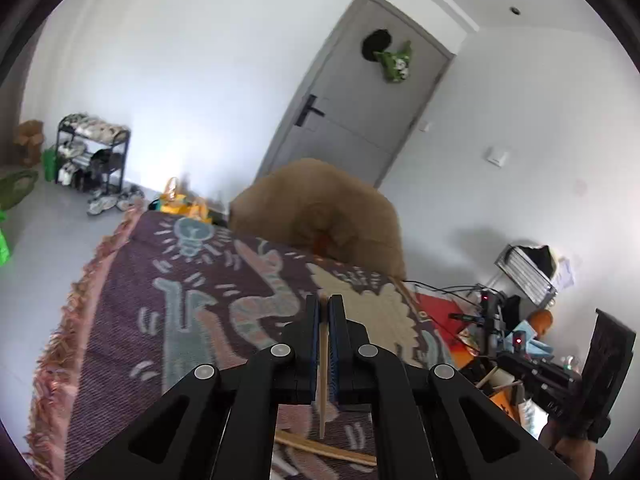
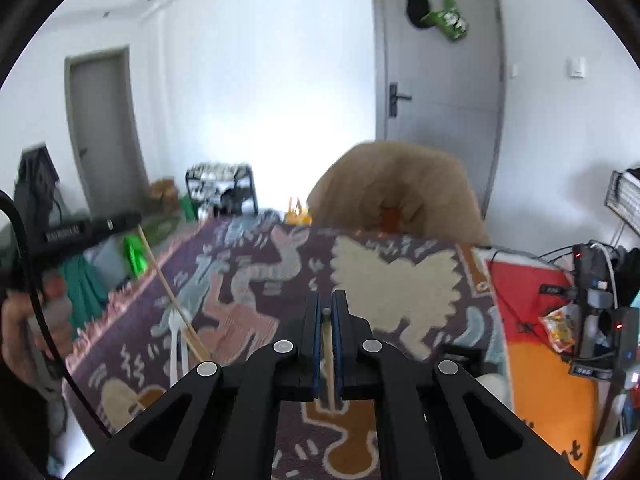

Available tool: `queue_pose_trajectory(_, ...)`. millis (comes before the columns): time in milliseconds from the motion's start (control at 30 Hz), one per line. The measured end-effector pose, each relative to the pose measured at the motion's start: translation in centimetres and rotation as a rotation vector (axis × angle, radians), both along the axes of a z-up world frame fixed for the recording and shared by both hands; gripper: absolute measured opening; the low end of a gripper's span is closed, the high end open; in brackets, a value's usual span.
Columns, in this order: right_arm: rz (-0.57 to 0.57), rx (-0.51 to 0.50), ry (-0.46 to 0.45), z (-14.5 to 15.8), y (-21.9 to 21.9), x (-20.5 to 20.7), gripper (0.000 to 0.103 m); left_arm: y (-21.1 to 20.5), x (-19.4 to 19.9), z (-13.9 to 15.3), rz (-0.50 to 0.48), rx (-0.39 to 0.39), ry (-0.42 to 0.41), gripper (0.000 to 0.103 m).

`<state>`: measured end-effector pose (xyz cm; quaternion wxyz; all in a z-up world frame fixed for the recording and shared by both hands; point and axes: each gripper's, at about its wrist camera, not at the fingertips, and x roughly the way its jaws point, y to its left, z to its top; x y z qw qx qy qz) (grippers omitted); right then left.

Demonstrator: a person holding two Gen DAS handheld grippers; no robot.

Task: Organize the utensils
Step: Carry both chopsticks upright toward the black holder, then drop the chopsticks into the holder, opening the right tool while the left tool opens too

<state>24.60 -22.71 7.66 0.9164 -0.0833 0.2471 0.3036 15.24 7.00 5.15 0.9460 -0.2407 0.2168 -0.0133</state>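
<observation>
Left wrist view shows our left gripper [image 1: 324, 300] clamped on a wooden chopstick [image 1: 322, 384] that hangs from between its pads above the patterned blanket [image 1: 132, 320], with more chopsticks [image 1: 324, 449] lying on the blanket just beneath. Our right gripper [image 2: 327, 296] likewise pinches a thin wooden stick [image 2: 330, 364] over the same blanket.

Left gripper [image 1: 324, 304]: showing black, with blue pads [image 1: 335, 340] closing on a pale wooden chopstick [image 1: 322, 384].
Right gripper [image 2: 326, 300]: showing black too, blue pads [image 2: 337, 344] pinching a light wood stick [image 2: 330, 376] tipped dark grey.
Blanket [image 1: 168, 300] beyond the fingers: showing purple with teal, pink and cream cartoon figures, pink fringe.
Cushion [image 2: 400, 192] ahead of the fingers: appearing plain tan.
Door [image 2: 440, 60] behind it: looking grey.
</observation>
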Motion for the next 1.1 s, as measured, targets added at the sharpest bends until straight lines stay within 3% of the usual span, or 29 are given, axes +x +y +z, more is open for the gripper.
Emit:
queue_pose_trajectory(267,-0.119,0.096,-0.146,6.2,-4.3,-1.1,0.006,-3.8,2.2,2.6,-0.089,0.027,-0.055,0.004)
queue_pose_trajectory(433,-0.153,0.141,-0.208,8.0,-6.7,-2.3,0.006,-6.4,3.7,4.0,-0.146,0.057,-0.077,0.004)
queue_pose_trajectory(867,-0.198,0.116,-0.079,3.8,-9.4,0.6,0.007,-13.1,5.5,7.1,-0.256,0.098,-0.137,0.004)
queue_pose_trajectory(933,-0.219,0.125,-0.059,3.4,-10.1,0.9,0.020,-14.2,5.9,7.5,-0.274,0.110,-0.143,0.004)
queue_pose_trajectory(967,-0.238,0.145,-0.065,3.3,-10.9,0.6,0.038,-14.8,6.0,7.6,-0.284,0.116,-0.147,0.004)
queue_pose_trajectory(1000,-0.248,0.159,-0.072,3.3,-11.3,0.3,0.047,-15.2,6.2,7.8,-0.291,0.119,-0.151,0.004)
queue_pose_trajectory(1033,-0.256,0.179,-0.080,3.3,-11.9,0.0,0.053,-15.8,6.4,7.9,-0.299,0.122,-0.156,0.004)
queue_pose_trajectory(1100,-0.272,0.211,-0.074,3.1,-13.3,-0.7,0.053,-16.8,6.6,8.3,-0.317,0.130,-0.173,0.004)
